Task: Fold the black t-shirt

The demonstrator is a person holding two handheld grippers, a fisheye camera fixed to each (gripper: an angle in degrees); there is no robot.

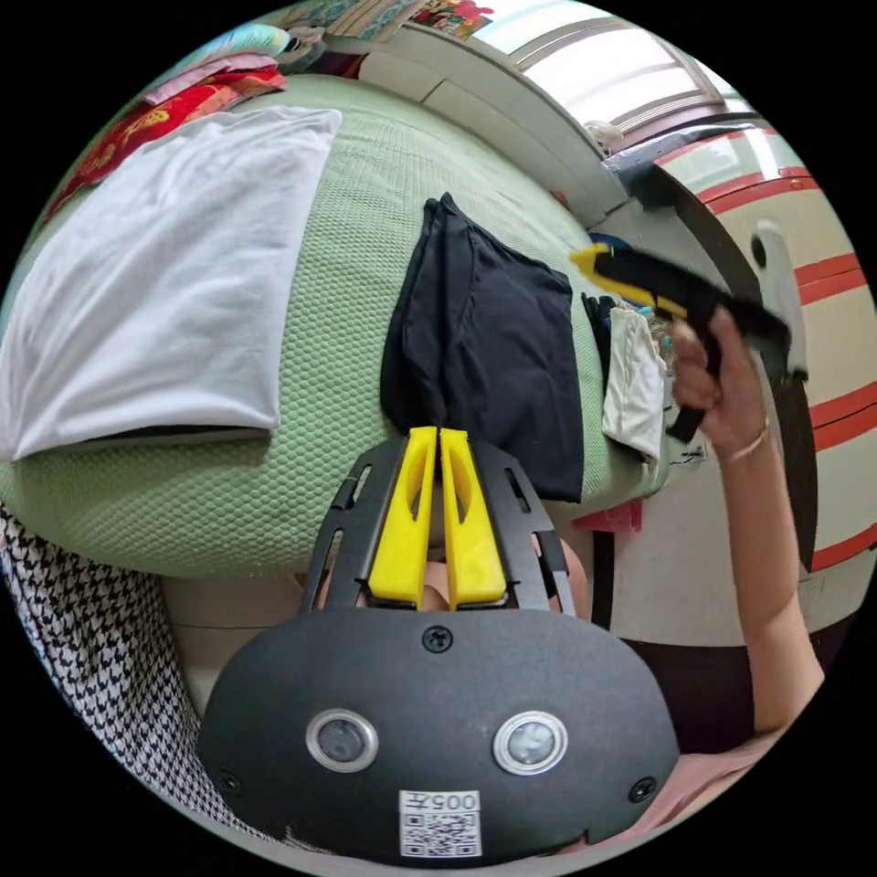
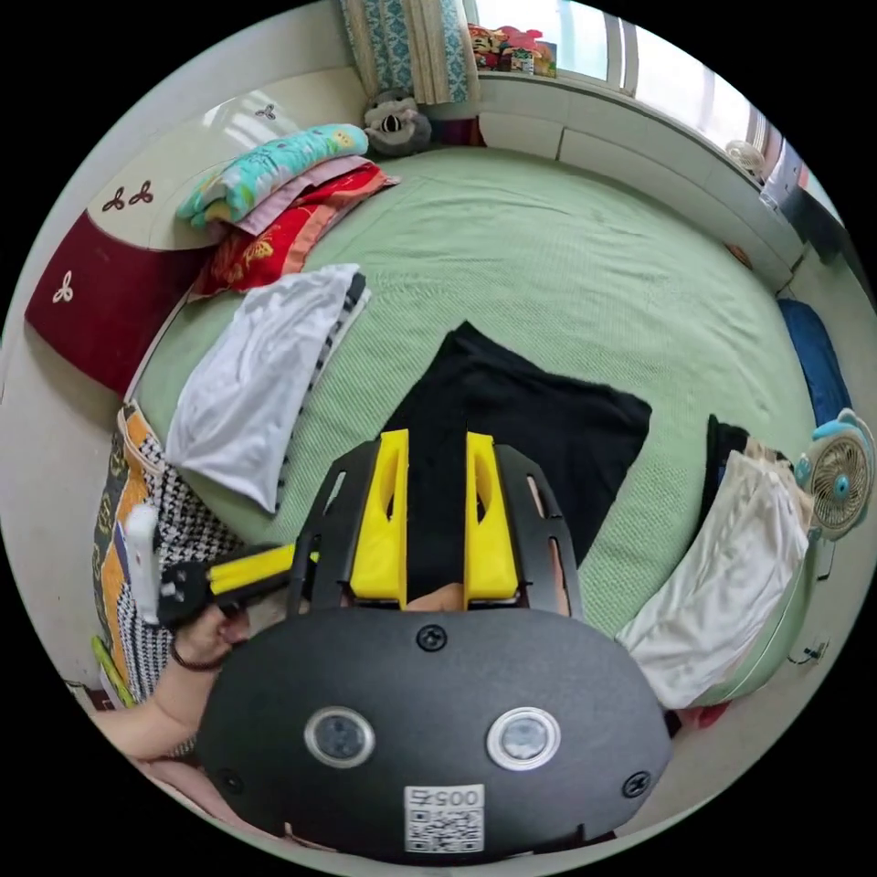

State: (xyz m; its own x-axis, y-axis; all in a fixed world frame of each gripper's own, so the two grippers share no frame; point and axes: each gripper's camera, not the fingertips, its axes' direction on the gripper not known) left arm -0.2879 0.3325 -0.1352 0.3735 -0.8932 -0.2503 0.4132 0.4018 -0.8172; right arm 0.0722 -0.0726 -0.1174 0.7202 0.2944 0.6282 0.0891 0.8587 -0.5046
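Black cotton t-shirt (image 1: 493,347), partly folded, lying flat on the green textured bed cover (image 1: 338,274) near the bed's edge. Left tongs (image 1: 438,438), yellow jaws on a black frame, jaws pressed together at the shirt's near hem; whether cloth is pinched between them cannot be told. Right tongs (image 2: 435,443), same make, jaws parted, hovering over the shirt, nothing between them. Folded white garment (image 2: 256,393) on the bed beside the shirt. Stack of red, pink and patterned bedding (image 2: 283,196) near the headboard. Pale cloth (image 2: 722,585) draped over the bed's edge, small fan (image 2: 836,475) beside it.
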